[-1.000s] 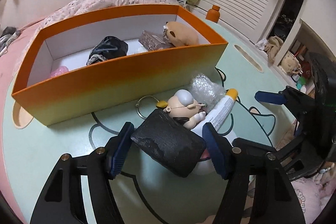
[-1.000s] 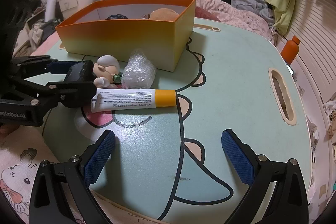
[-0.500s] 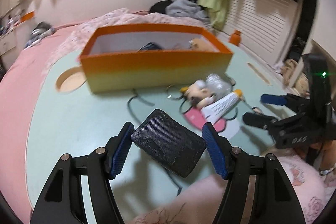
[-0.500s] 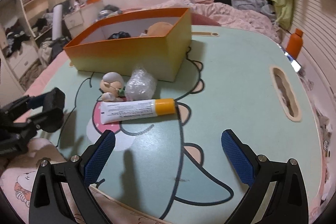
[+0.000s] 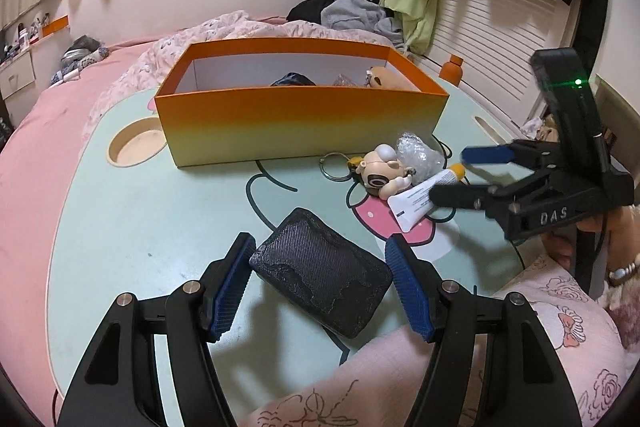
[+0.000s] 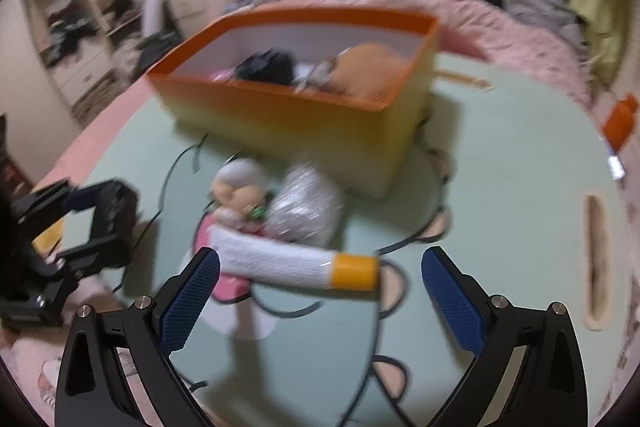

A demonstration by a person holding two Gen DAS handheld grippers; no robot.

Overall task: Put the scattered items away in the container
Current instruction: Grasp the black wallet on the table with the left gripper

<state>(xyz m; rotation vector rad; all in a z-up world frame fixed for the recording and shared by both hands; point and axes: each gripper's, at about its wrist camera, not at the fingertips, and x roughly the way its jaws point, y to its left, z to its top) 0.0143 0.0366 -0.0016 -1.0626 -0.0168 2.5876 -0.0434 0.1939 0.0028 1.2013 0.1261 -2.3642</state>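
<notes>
My left gripper [image 5: 320,267] is shut on a black textured case [image 5: 320,277], held above the near part of the green table [image 5: 140,219]. The orange box [image 5: 300,115] stands farther back with a black bundle and a tan toy inside. In front of its right end lie a small doll [image 5: 380,173], a bubble-wrap packet [image 5: 416,155], a key ring [image 5: 334,167] and a white tube with a yellow cap [image 5: 416,201]. My right gripper [image 6: 320,295] is open, its fingers on either side of the tube [image 6: 288,263] without touching it. The right wrist view is blurred.
A round cup hole [image 5: 134,147] is cut into the table left of the box, and a slot [image 6: 596,259] at the table's right side. An orange bottle [image 5: 452,67] stands beyond the table. Pink bedding and clothes lie behind the box. A hand holds the right gripper.
My left gripper has pulled back from the box with the black case still in it. The right gripper has moved forward and now straddles the tube.
</notes>
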